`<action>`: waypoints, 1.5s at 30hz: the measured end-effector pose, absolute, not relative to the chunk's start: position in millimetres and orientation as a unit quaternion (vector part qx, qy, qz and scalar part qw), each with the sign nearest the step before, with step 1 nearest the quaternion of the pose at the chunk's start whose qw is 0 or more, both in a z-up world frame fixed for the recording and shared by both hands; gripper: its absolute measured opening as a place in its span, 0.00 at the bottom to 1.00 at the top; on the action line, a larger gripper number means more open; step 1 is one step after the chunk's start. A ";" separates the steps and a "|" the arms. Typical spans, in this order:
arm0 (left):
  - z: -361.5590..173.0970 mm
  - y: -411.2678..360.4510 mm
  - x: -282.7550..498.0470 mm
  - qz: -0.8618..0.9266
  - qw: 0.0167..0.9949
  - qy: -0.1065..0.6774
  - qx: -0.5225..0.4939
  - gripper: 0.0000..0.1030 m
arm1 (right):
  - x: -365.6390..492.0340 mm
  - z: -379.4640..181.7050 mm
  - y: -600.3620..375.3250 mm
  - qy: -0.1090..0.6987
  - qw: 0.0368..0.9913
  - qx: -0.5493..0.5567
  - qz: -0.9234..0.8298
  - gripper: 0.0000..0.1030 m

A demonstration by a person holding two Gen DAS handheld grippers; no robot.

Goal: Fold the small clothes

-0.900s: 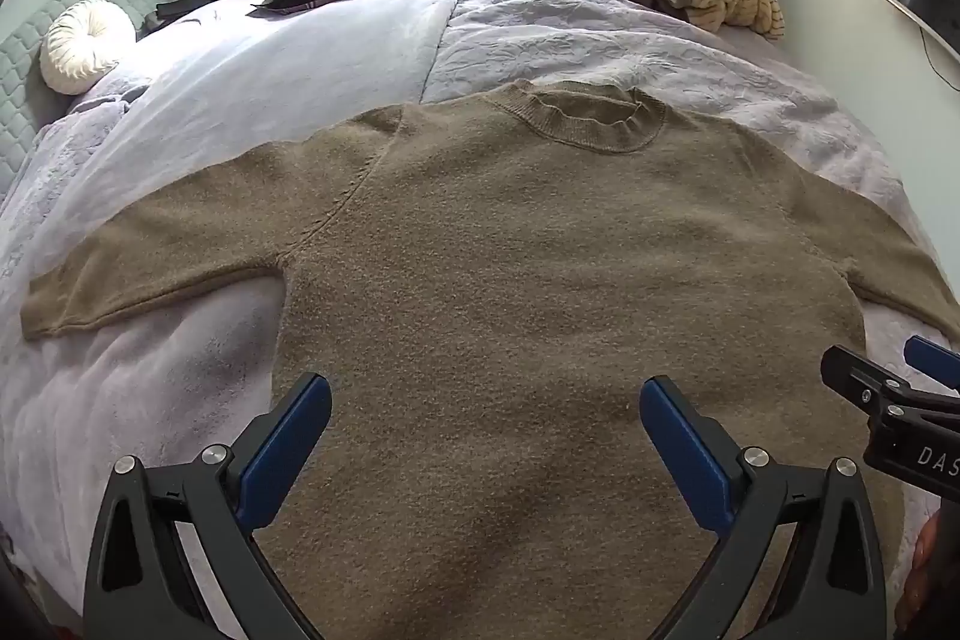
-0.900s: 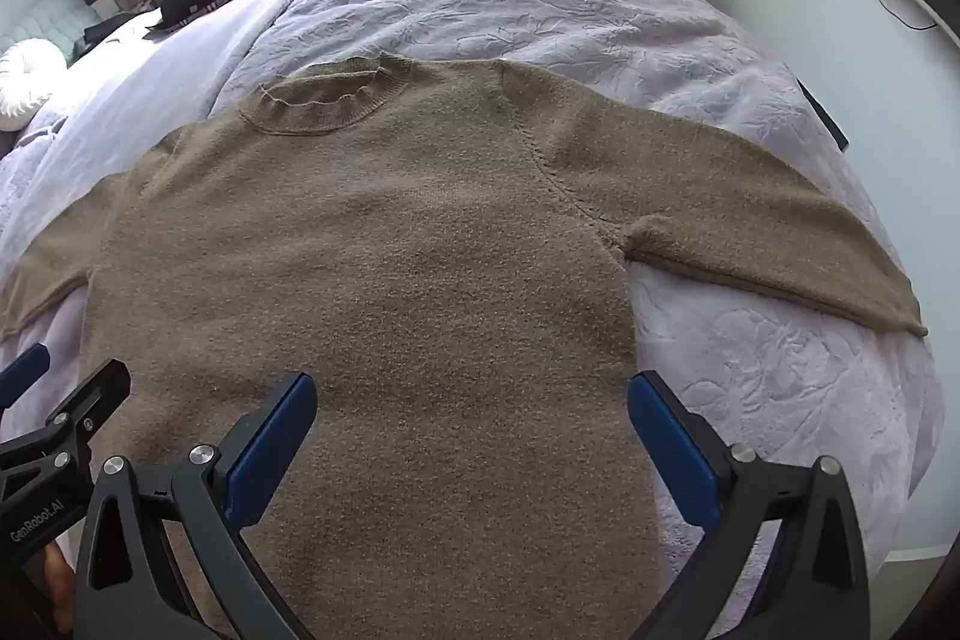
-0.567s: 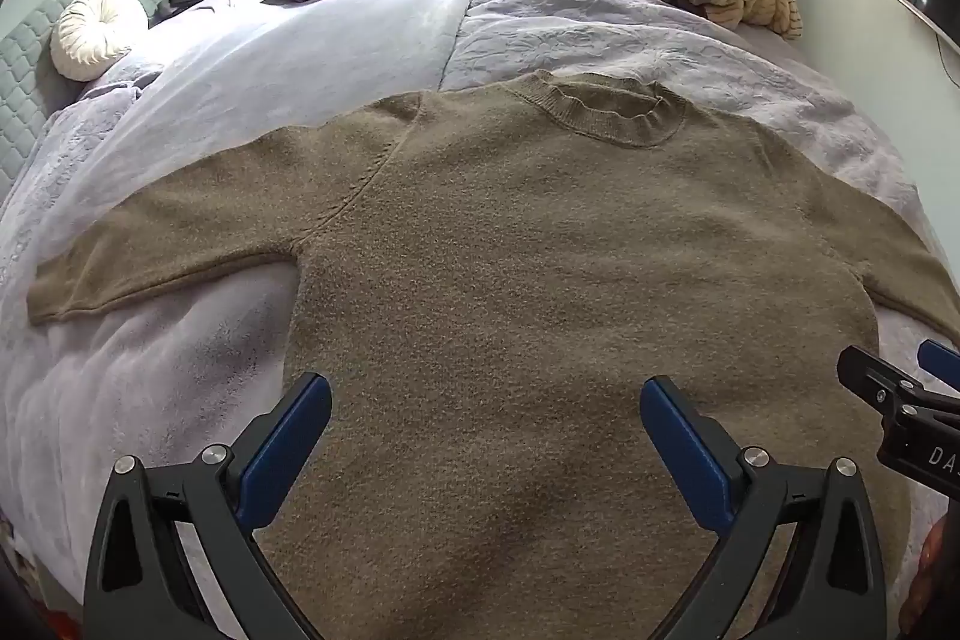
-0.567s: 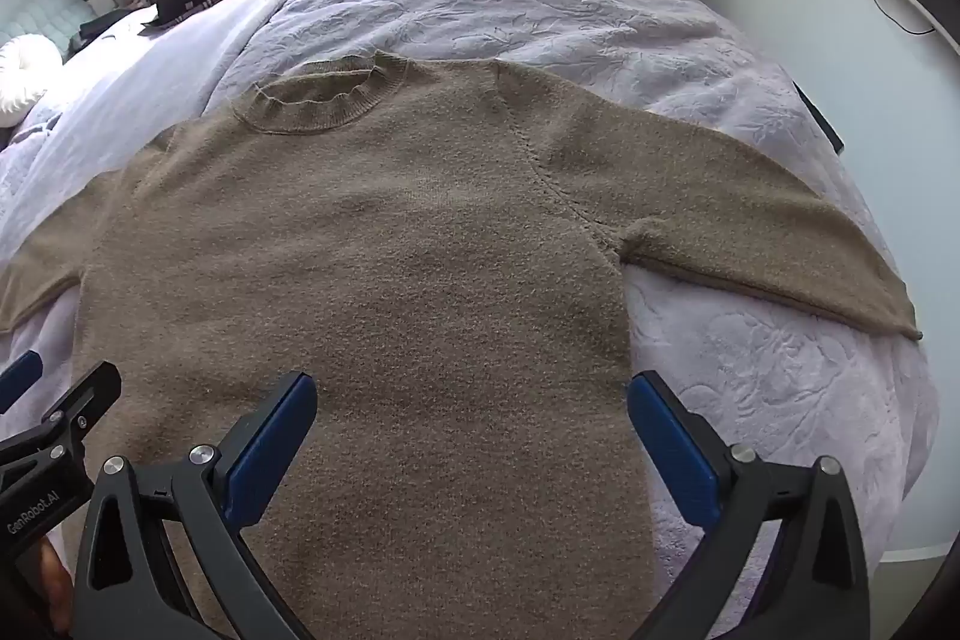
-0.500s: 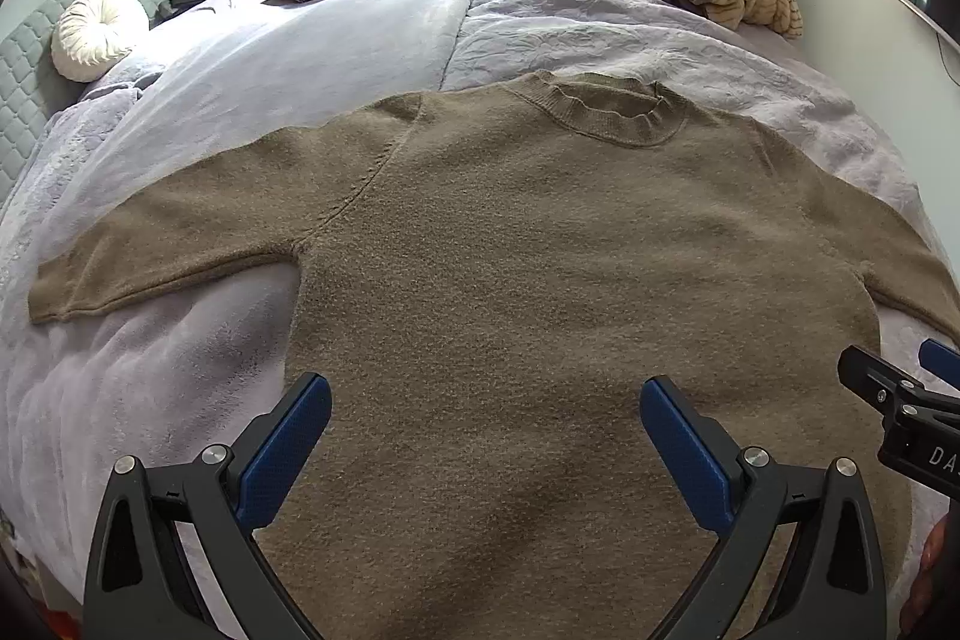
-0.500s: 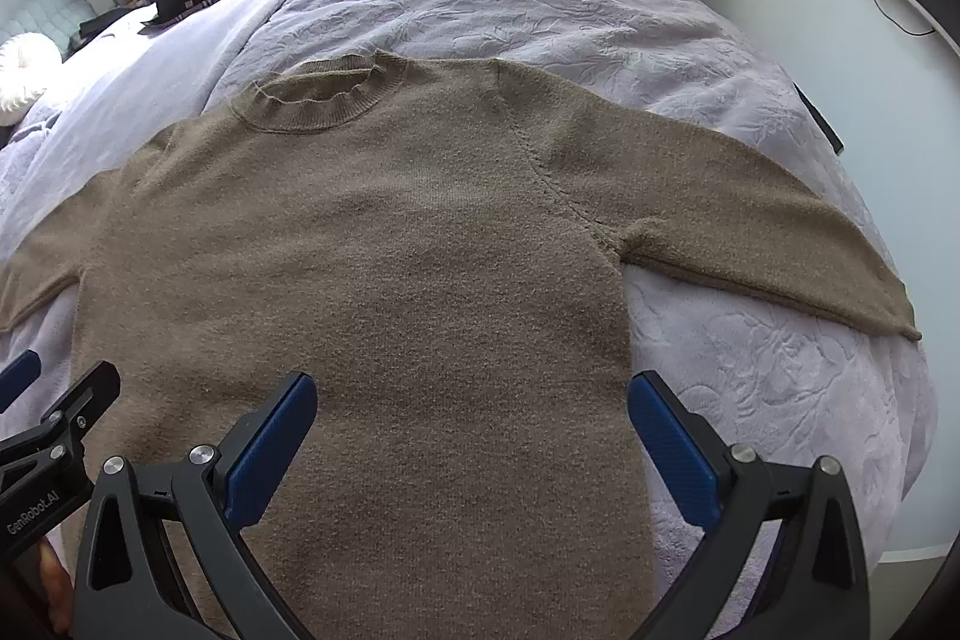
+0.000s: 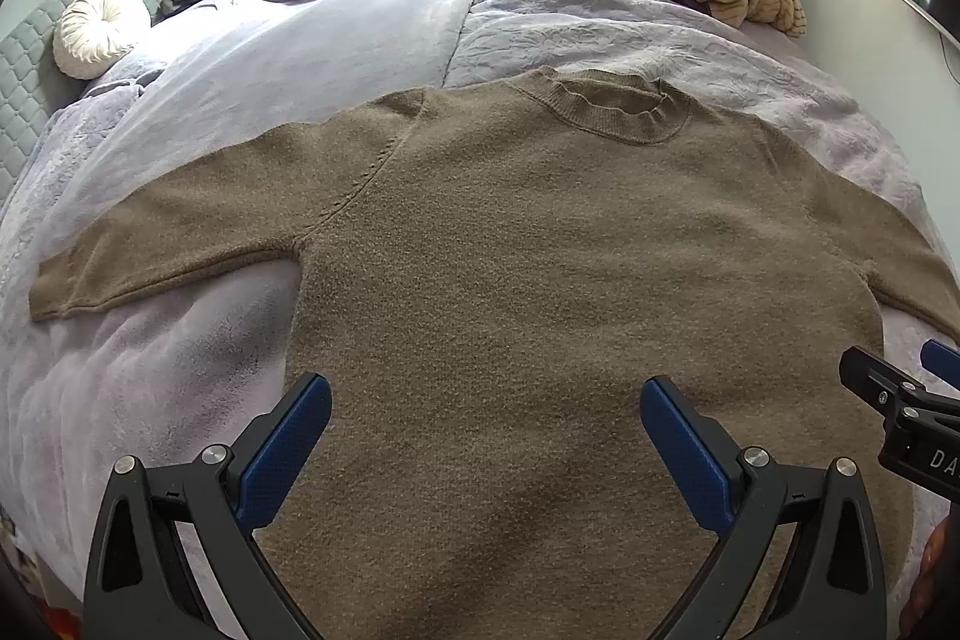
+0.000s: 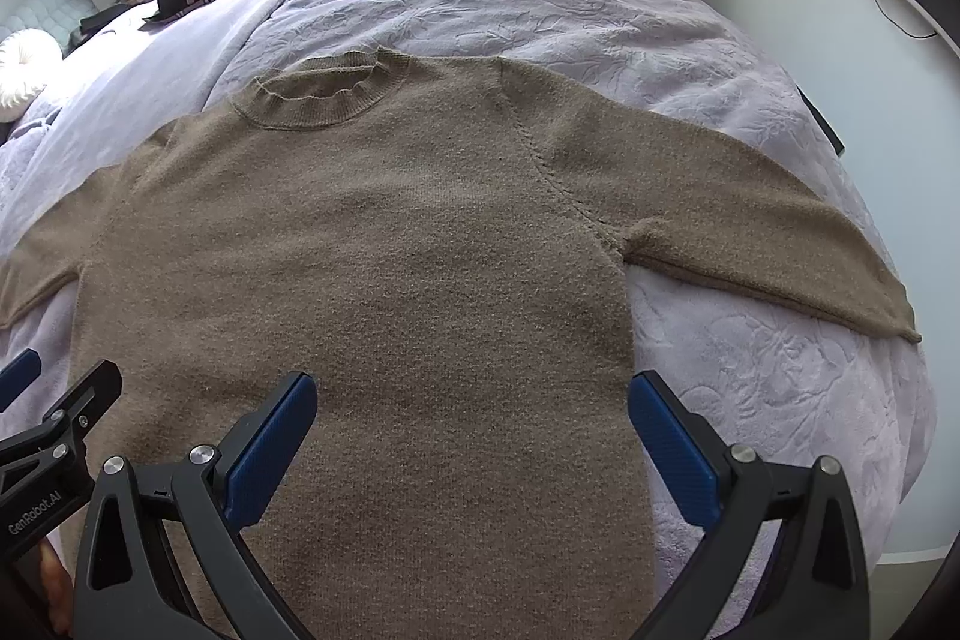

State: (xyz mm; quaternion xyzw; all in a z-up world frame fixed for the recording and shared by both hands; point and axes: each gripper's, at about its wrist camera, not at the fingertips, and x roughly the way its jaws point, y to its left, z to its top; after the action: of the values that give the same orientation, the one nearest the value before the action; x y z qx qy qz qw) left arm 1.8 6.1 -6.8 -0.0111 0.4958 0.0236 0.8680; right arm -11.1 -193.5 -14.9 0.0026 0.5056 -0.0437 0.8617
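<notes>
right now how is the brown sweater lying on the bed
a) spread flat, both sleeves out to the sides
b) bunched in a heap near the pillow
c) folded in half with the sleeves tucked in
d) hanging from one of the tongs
a: the brown sweater lies spread flat on the bed, its left sleeve and right sleeve stretched out sideways, while both tongs, left and right, are open above its lower part.

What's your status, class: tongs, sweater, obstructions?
Left tongs and right tongs open, empty. Sweater flat, unfolded. Nothing on it.
</notes>
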 end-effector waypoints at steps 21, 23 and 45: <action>-10.6 12.4 2.0 0.028 0.866 0.498 -0.019 1.00 | -9.3 -20.3 -190.8 0.511 0.858 -0.002 -0.043 1.00; -10.5 12.5 2.2 0.028 0.867 0.497 -0.018 1.00 | -9.0 -20.3 -189.8 0.511 0.858 -0.003 -0.043 1.00; -11.1 20.5 3.3 0.034 0.868 0.495 -0.013 1.00 | -7.6 -20.2 -184.7 0.512 0.858 -0.006 -0.044 1.00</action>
State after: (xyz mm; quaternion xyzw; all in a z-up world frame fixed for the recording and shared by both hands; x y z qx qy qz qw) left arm 3.3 20.5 -11.1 -0.0130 0.4955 0.0341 0.8679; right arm -7.6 -184.7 -20.2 -0.0059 0.5125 -0.0440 0.8576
